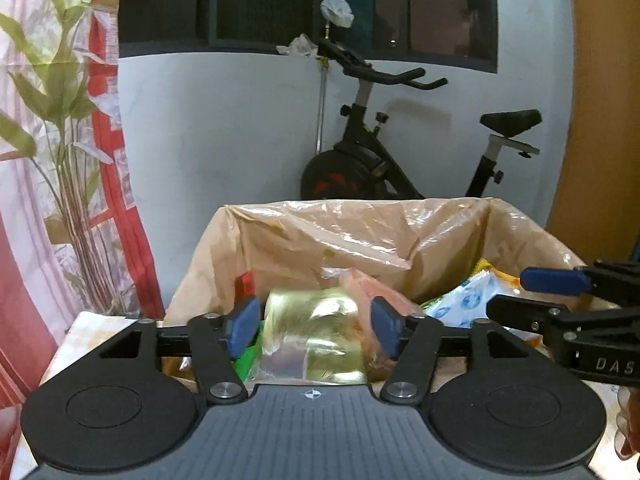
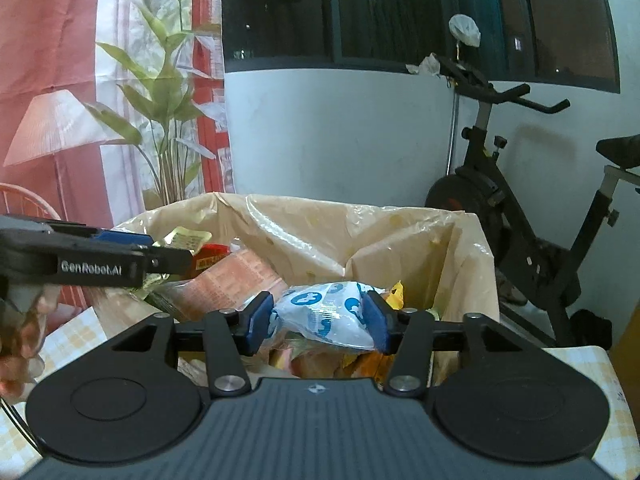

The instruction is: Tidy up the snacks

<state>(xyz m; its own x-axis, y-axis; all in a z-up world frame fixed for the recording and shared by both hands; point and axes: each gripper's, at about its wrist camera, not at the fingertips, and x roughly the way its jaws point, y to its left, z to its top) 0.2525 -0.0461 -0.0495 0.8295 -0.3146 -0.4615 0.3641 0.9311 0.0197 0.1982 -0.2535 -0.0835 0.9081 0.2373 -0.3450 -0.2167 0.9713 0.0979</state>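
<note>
A cardboard box [image 1: 224, 248] lined with tan plastic holds several snack packets. In the left wrist view my left gripper [image 1: 314, 326] is over the box with its blue pads on both sides of a shiny yellow-green packet [image 1: 316, 336], which looks held. An orange packet [image 1: 368, 288] lies behind it. In the right wrist view my right gripper [image 2: 318, 316] is shut on a white packet with blue print [image 2: 324, 312] above the box [image 2: 460, 248]. The right gripper also shows at the right of the left wrist view [image 1: 552, 292].
An exercise bike [image 1: 400, 152] stands behind the box by the white wall. A plant-print curtain [image 1: 60, 140] hangs at the left. The box rests on a checked tablecloth [image 2: 592, 380]. More orange and red packets [image 2: 232, 280] lie in the box's left part.
</note>
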